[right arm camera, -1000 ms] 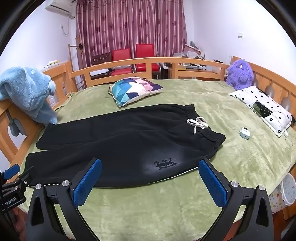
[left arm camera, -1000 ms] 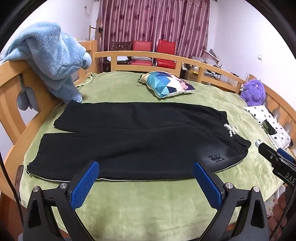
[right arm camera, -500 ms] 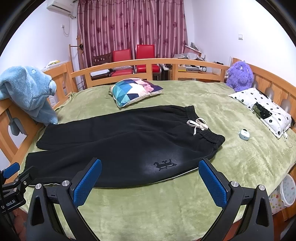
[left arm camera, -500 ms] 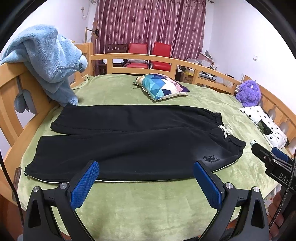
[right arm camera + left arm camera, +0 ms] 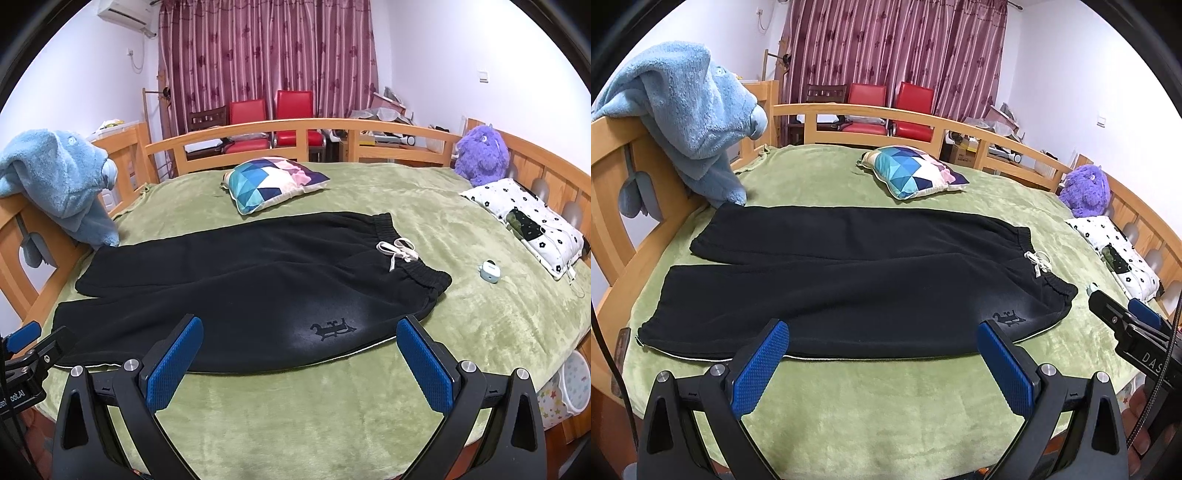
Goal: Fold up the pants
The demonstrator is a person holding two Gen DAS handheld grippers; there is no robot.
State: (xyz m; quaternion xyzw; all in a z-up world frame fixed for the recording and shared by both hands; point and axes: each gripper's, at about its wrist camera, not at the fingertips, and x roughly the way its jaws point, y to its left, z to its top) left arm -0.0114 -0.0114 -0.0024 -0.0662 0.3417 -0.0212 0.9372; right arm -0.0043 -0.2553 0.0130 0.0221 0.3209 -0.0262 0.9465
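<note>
Two hand-held grippers hover above the near edge of a bed covered with a green blanket [image 5: 886, 417], and both are spread wide with nothing between their blue pads. The left hand-held gripper [image 5: 882, 363] sits over the blanket just short of the black pants [image 5: 849, 280], toward the leg end; the right hand-held gripper [image 5: 299, 363] sits further toward the waist end, also just short of the fabric.

At the far left, a light blue plush towel [image 5: 62, 184] hangs over the wooden bed rail [image 5: 306, 127], its lower corner close to the cuff of the far leg. The pants lie flat across the middle of the bed, unfolded, legs pointing left and slightly parted at the cuffs, waistband to the right. A white drawstring [image 5: 397, 251] is tied in a bow at the elastic waistband, and a small dark logo [image 5: 332, 328] marks the near hip.

Beyond the pants, a cushion with a blue, white and pink triangle pattern [image 5: 273, 182] rests on the blanket, well apart from them. To the right of the waistband lies a small pale blue case [image 5: 489, 271], then a white pillow with black flowers [image 5: 524, 221] against the right rail, with a purple plush toy [image 5: 480, 155] behind it.

Two red chairs [image 5: 277, 118] stand past the rail before maroon curtains [image 5: 266, 55].
</note>
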